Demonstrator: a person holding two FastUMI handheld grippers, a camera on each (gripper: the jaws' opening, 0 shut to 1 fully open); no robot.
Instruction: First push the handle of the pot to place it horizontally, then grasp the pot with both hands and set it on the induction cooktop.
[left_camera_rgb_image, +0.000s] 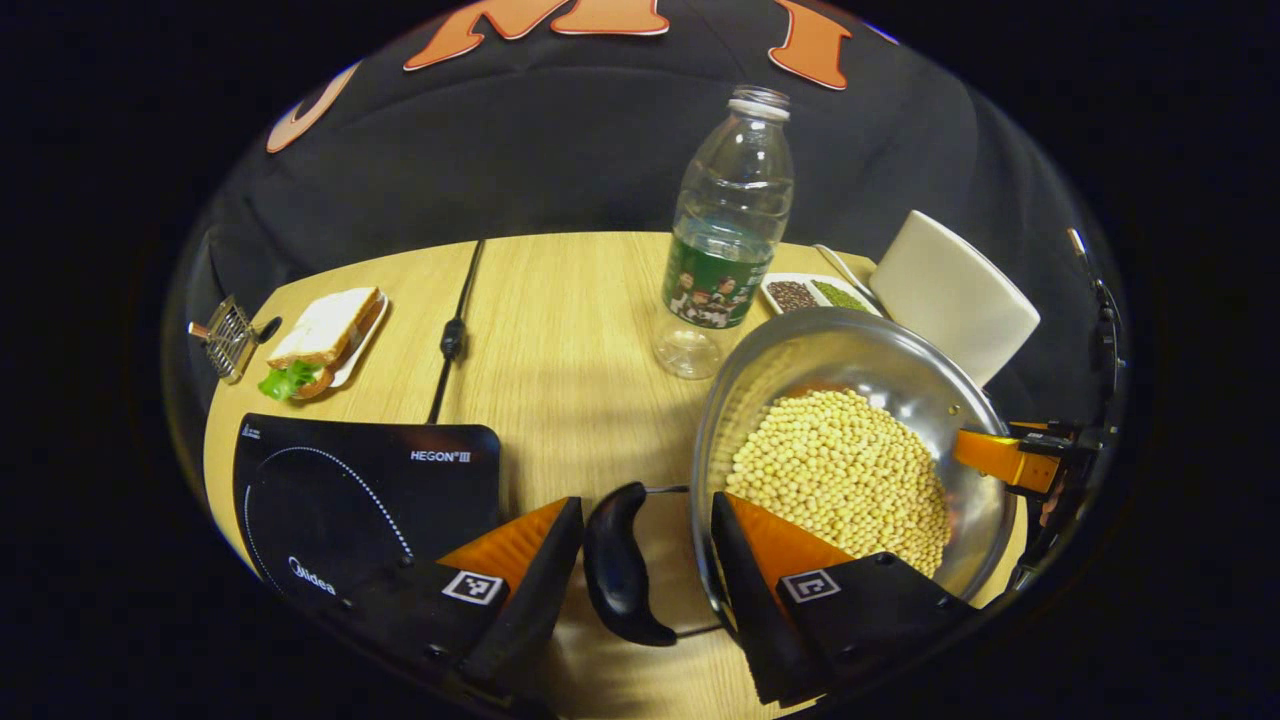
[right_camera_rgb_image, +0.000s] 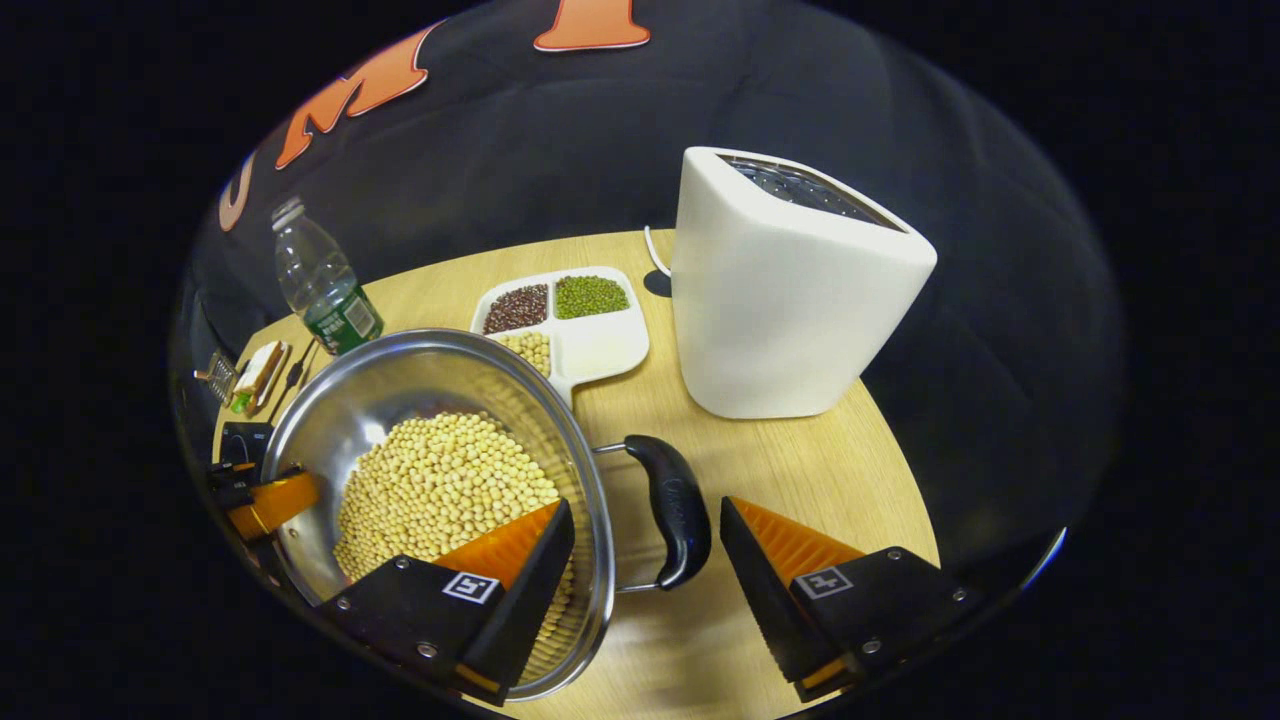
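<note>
Left claw spread, fingers either side of the pot's near handle, not pressing it; 1 finger sits over the pot rim, the other over the cooktop edge. Right claw also spread, straddling the opposite handle, 1 finger inside the pot over the beans, the other out over the bench; gap visible on both sides of the handle. Far across the pot in the left gripper view, the right claw's finger shows at the rim.

Pot steel, full of yellow beans, on the bench, just beside the cooktop and not on it. Both handles lie level, sticking out sideways.

Behind the pot: bottle upright, near the rim. Divided tray with 3 bean sorts, touching or just behind the pot rim, cannot tell which. White container upright beside the tray. Cord runs back from the cooktop. Sandwich on a plate at the far bench edge, small metal tool next to it.
</note>
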